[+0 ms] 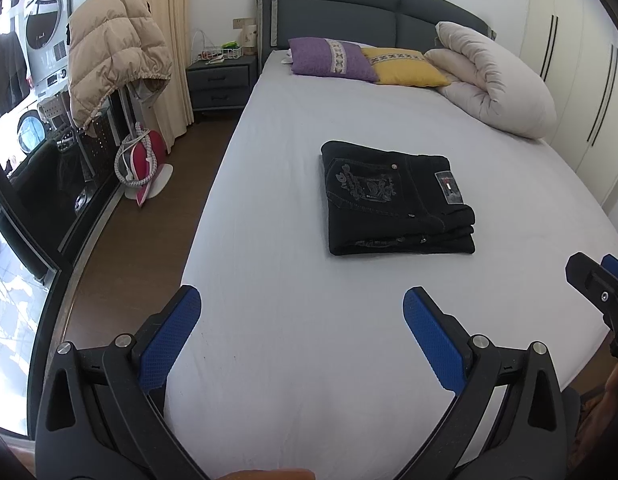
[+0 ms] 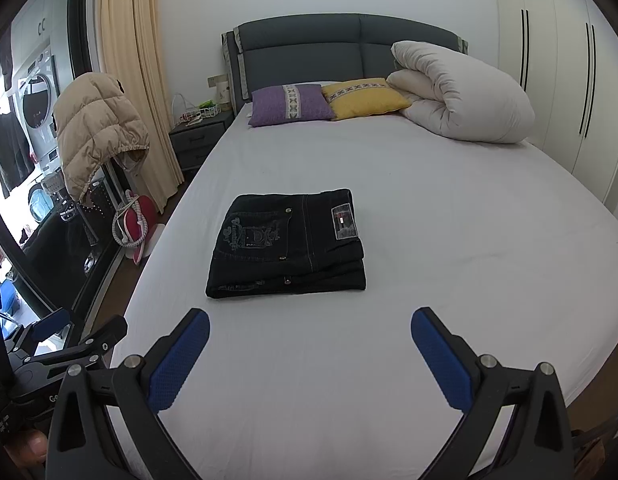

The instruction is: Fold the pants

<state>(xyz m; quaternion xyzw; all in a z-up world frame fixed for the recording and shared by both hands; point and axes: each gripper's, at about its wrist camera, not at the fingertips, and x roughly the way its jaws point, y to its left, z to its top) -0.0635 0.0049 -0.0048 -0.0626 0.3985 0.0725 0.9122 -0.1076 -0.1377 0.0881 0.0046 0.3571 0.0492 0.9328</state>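
Two empty, wide-open grippers, left (image 1: 301, 308) and right (image 2: 309, 330); we judge the folded pants (image 2: 287, 242) heavy, stiff; lift by thick fold.

Black pants (image 2: 287, 246) sit folded into a neat stack on the white bed (image 2: 449, 220). Right hand-held gripper (image 2: 310, 330) hovers just short of them, jaws wide apart, holding nothing.

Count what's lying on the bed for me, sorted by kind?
Folded black pants: 1
Pillows: 2, purple and yellow
Rolled white duvet: 1
Total: 4
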